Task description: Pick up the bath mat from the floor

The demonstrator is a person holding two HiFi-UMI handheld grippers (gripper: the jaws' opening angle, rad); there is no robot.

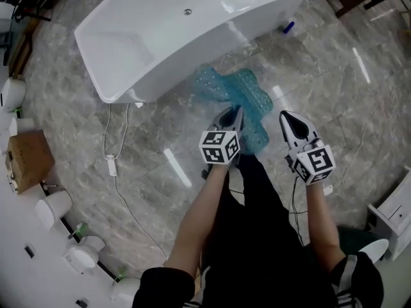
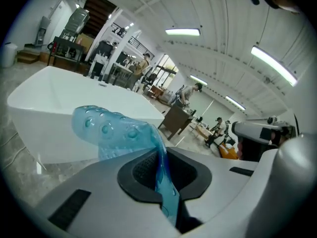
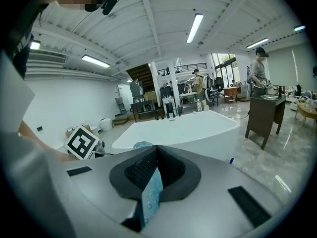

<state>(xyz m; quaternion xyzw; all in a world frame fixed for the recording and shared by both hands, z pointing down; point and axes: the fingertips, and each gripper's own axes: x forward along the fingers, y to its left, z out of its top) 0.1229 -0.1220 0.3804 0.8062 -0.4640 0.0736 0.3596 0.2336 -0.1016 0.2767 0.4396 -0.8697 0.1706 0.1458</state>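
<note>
The translucent teal bath mat (image 1: 239,95) with bubble bumps is lifted and crumpled, in front of the white bathtub (image 1: 160,37). My left gripper (image 1: 236,112) is shut on one edge of it. In the left gripper view the mat (image 2: 111,130) rises out of the pinched jaws (image 2: 162,177) and curls off to the left. My right gripper (image 1: 286,117) sits to the right at about the same height. The right gripper view shows a thin strip of the mat (image 3: 151,190) clamped between its dark pads (image 3: 171,170).
A cardboard box (image 1: 27,160) and several white fixtures (image 1: 54,207) line the left wall. A white cable (image 1: 115,165) trails over the marble floor. A white cabinet (image 1: 393,215) stands at the right. A dark table (image 3: 265,110) and people are far behind the tub.
</note>
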